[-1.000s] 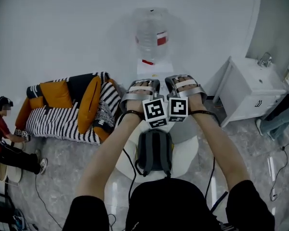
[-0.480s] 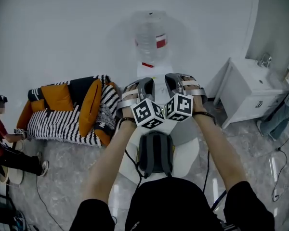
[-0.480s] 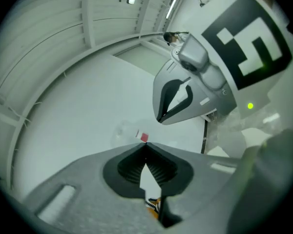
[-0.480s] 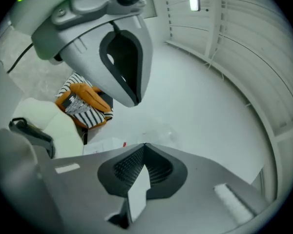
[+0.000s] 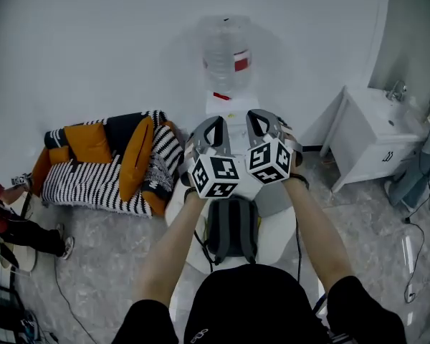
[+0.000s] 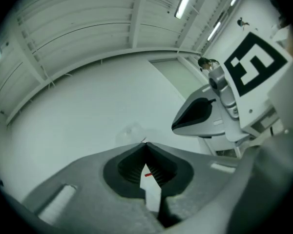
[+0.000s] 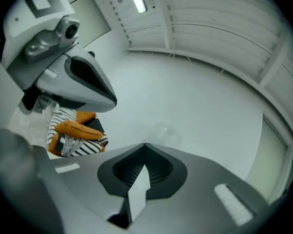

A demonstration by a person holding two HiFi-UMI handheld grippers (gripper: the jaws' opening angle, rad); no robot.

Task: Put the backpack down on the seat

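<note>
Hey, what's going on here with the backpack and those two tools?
A person holds a tool in each hand. The grey backpack already sits on the white seat, and neither tool touches it. The left tool and the right tool are both shut and empty, held side by side above the backpack.

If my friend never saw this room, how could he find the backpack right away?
Find the big water bottle against the white wall, then look just in front of it for the round white seat. The backpack sits on that seat. It is the only dark grey thing there, unlike the striped, orange-cushioned sofa to the left.
</note>
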